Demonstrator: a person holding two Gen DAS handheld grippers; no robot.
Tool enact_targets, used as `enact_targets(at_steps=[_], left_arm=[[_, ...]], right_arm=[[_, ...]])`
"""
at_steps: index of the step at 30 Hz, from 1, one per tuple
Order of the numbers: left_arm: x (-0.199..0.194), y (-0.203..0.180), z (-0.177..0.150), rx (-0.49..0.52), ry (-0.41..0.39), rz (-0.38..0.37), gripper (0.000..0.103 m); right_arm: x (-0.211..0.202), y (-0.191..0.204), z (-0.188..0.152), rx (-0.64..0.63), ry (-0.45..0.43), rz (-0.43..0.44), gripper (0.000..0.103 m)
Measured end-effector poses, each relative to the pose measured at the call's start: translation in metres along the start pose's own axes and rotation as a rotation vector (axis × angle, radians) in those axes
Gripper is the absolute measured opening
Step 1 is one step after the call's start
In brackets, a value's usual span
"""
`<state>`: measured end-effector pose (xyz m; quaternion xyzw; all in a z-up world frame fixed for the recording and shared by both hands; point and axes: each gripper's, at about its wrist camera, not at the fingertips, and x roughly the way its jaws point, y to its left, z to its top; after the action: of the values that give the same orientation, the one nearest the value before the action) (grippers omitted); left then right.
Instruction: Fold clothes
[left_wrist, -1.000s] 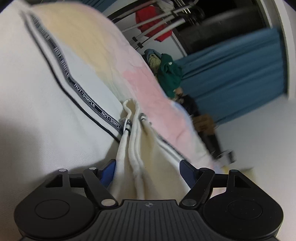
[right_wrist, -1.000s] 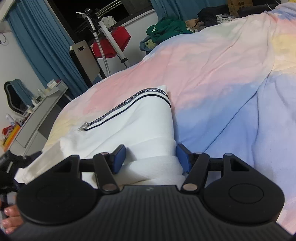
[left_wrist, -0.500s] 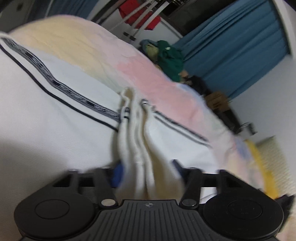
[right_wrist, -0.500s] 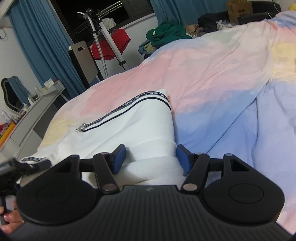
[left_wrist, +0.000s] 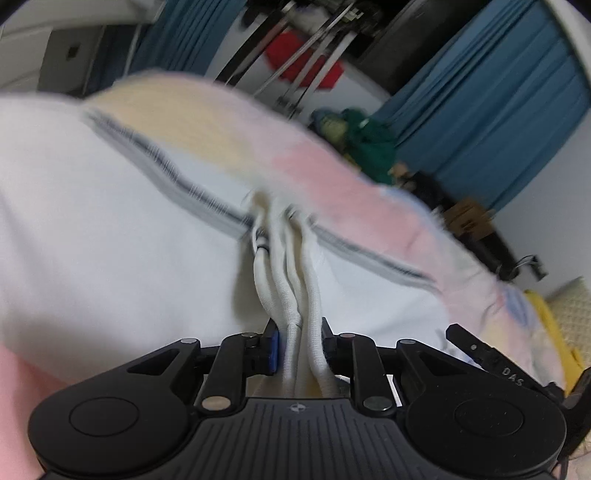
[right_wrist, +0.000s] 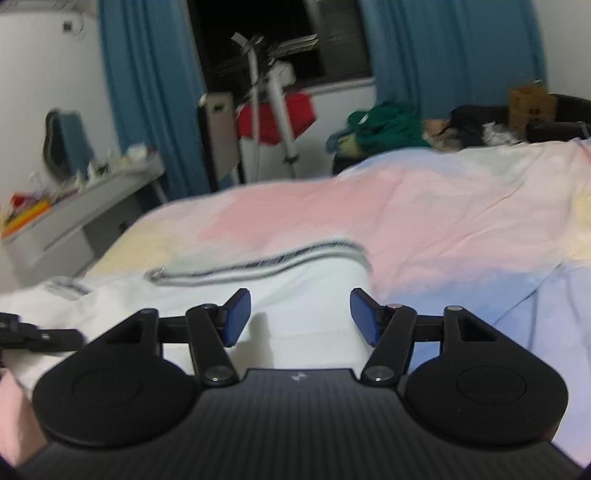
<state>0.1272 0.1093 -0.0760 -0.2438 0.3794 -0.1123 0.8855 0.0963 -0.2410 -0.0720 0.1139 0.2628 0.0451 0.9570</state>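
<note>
Pinching a bunch of stacked white hems, the left tongs (left_wrist: 298, 341) are closed tight on several layers of the white garment (left_wrist: 110, 229), most likely so the layers stay lined up as one edge while a fold is made. Beside them, over the same garment, the right tongs (right_wrist: 300, 317) stand wide apart and grip nothing; white cloth lies flat below the gap between their blue pads. From the right wrist view the black tip of the left tool shows at the left edge, low over the garment's bunched end. The garment, white with a dark striped band (right_wrist: 258, 263) along one edge, lies on the bed (right_wrist: 443, 206), spread across a quilt of pink, yellow and pale blue patches. How many folds it already carries cannot be told, since both views are blurred. Beyond the garment, past the bed's far edge, a green heap of clothes (right_wrist: 384, 123) sits against the wall. Left of that heap stands a drying rack (right_wrist: 273, 110) with something red on it, and blue curtains (right_wrist: 147, 96) flank a dark window behind.
</note>
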Motion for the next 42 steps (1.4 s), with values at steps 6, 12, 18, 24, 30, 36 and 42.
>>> enact_targets(at_steps=[6, 12, 18, 24, 30, 36, 42], left_arm=[[-0.010, 0.009, 0.000, -0.028, 0.010, 0.020, 0.039], [-0.074, 0.054, 0.007, -0.337, -0.026, -0.001, 0.084], [-0.108, 0.114, 0.006, -0.608, -0.103, 0.011, 0.085], [-0.092, 0.187, 0.019, -0.921, -0.212, 0.020, 0.077], [-0.079, 0.222, 0.045, -0.918, -0.330, 0.032, 0.050], [-0.090, 0.196, 0.075, -0.646, -0.407, 0.161, 0.014], [-0.090, 0.110, 0.091, -0.334, -0.515, 0.342, 0.013]], right_arm=[[0.017, -0.015, -0.003, 0.105, 0.052, 0.030, 0.061], [0.012, -0.010, -0.004, 0.112, 0.043, 0.023, 0.061], [-0.005, 0.000, -0.001, 0.082, 0.023, 0.017, 0.062], [-0.025, 0.013, 0.003, 0.021, -0.005, 0.012, 0.063], [-0.027, 0.033, 0.006, -0.088, 0.003, -0.022, 0.063], [0.007, 0.047, -0.015, -0.204, 0.149, -0.076, 0.063], [0.011, 0.039, -0.013, -0.138, 0.172, -0.069, 0.063]])
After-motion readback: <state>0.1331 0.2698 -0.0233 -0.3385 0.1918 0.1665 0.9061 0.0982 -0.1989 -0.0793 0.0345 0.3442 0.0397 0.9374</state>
